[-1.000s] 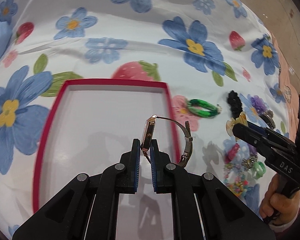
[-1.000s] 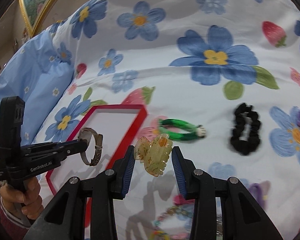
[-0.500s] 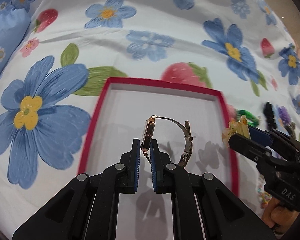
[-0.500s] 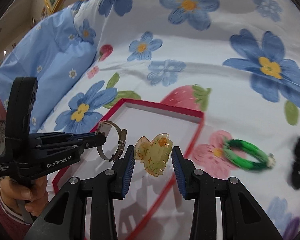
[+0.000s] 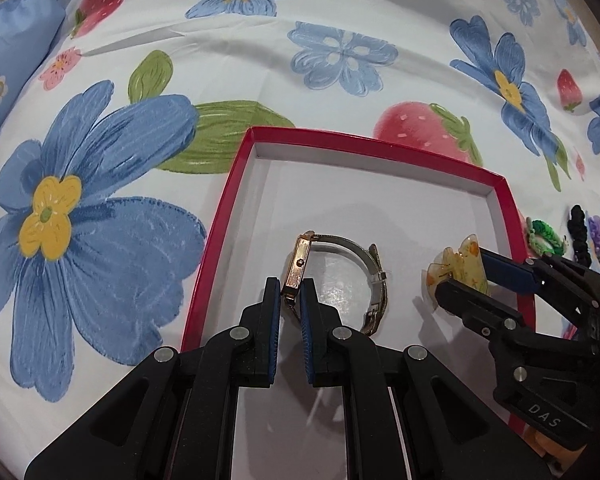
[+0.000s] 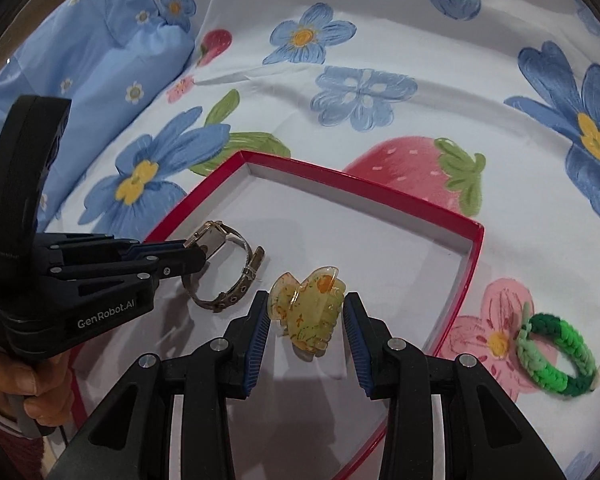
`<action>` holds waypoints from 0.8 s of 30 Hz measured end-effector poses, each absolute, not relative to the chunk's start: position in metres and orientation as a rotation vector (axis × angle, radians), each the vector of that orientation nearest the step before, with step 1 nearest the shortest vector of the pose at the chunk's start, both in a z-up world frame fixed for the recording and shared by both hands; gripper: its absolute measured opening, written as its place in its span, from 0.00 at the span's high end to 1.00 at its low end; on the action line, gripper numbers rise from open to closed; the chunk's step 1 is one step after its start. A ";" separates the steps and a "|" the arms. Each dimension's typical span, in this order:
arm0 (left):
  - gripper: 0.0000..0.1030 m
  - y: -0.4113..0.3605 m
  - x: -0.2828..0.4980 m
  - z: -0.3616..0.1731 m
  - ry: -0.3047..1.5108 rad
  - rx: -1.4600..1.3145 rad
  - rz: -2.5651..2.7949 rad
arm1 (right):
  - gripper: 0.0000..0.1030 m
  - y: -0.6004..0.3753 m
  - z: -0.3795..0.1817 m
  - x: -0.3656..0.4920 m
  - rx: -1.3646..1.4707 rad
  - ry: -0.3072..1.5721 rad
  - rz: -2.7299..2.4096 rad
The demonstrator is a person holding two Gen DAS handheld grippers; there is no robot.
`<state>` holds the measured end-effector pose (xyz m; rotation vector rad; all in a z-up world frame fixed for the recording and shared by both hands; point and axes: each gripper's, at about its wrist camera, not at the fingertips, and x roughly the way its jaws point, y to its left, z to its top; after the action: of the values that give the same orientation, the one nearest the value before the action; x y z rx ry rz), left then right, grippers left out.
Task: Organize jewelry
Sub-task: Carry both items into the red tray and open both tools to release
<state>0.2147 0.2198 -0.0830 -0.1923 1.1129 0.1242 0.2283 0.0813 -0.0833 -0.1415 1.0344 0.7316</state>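
- Left wrist view: the left gripper [image 5: 291, 294] sits at lower centre, its jaws nearly together and pinching the gold rectangular case of a wristwatch [image 5: 300, 266].
- The watch's mesh strap [image 5: 374, 280] loops off to the right of the case, over the white floor of a red-rimmed box [image 5: 214, 240].
- At the right edge the right gripper [image 5: 458, 270] reaches in above the box, clamped on a translucent yellow hair claw clip [image 5: 460, 262].
- Past the box's right rim lie a green braided band [image 5: 544, 236], a black scrunchie [image 5: 578, 232] and a purple piece [image 5: 599, 232].
- The box rests on a bedsheet [image 5: 260, 60] printed with blue flowers and strawberries.
- Right wrist view: the right gripper [image 6: 305, 320] fills the lower centre, jaws part-way apart with the claw clip [image 6: 308, 312] held between the blue pads above the box [image 6: 470, 264].
- At the left, the left gripper [image 6: 198, 252], held in a hand [image 6: 16, 384], grips the watch [image 6: 210, 240] over the box's left part; whether the strap touches the floor cannot be told.
- The green band [image 6: 556, 356] lies on the sheet at lower right, outside the box.
- A light blue pillow [image 6: 100, 40] sits upper left.
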 end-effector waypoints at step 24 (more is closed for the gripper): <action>0.65 0.219 0.171 -0.050 1.006 -0.281 0.171 | 0.45 0.058 -0.057 0.216 -0.049 1.003 0.744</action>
<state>0.1713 0.2188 -0.0502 -0.2812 1.0062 0.1715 0.2161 0.0580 -0.0570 -0.0490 1.0031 0.7445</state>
